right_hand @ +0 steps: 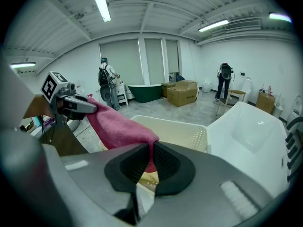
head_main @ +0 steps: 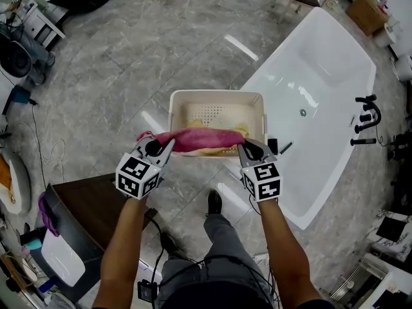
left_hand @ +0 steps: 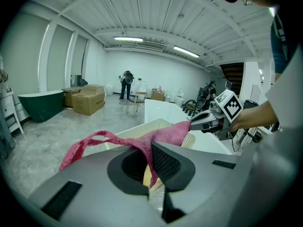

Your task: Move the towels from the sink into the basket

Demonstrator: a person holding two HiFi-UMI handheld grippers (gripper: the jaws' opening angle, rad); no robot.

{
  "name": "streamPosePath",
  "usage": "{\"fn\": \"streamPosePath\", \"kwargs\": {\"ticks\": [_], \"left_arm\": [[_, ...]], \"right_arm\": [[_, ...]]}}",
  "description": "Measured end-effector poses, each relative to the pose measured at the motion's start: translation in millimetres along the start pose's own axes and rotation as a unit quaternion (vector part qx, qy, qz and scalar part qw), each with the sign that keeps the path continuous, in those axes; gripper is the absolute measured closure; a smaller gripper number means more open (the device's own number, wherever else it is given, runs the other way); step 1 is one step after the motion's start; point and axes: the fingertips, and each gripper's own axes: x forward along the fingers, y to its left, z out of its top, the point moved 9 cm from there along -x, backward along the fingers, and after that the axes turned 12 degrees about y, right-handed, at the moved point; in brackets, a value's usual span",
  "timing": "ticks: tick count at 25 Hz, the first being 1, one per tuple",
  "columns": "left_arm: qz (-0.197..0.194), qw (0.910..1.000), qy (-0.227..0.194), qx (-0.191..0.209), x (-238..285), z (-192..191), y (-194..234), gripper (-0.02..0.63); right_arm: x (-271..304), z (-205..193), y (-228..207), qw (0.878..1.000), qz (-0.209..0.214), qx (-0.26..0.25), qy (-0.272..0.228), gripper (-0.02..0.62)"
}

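A pink towel (head_main: 199,139) hangs stretched between my two grippers, above the near rim of the cream basket (head_main: 215,94). My left gripper (head_main: 168,144) is shut on the towel's left end, and my right gripper (head_main: 241,148) is shut on its right end. In the left gripper view the pink towel (left_hand: 165,134) runs from my own jaws (left_hand: 150,160) across to the right gripper (left_hand: 191,123), over the basket (left_hand: 158,124). The right gripper view shows the pink towel (right_hand: 118,126) pinched in the right gripper (right_hand: 152,156). A yellow towel (head_main: 219,151) lies inside the basket.
A white bathtub (head_main: 322,89) stands right of the basket, with a black faucet (head_main: 367,118) at its far side. A dark cabinet (head_main: 90,211) is at lower left. My foot (head_main: 214,203) is just below the basket. Cardboard boxes (left_hand: 87,98) and a person (left_hand: 126,84) stand far off.
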Motion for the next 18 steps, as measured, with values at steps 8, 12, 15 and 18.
{"fn": "streamPosePath", "kwargs": {"ticks": [8,12,15,18], "left_arm": [[-0.003,1.0,-0.002,-0.002,-1.1,-2.0,5.8,0.594],[-0.002,1.0,-0.002,-0.004,-2.5,-1.8,12.4,0.594],[-0.003,1.0,-0.005,-0.006,-2.1,-1.4,16.3,0.594],[-0.004,0.9999,-0.01,-0.007,-1.5,0.4,18.7,0.594]], "right_arm": [[3.9,3.6,1.2,1.0,-0.001,0.004,0.008,0.558],[7.6,7.0,4.8,1.0,-0.001,0.003,0.011,0.557],[10.7,8.7,6.0,1.0,-0.002,0.002,0.014,0.557],[11.7,11.7,4.3,1.0,-0.004,0.003,0.014,0.554]]}}
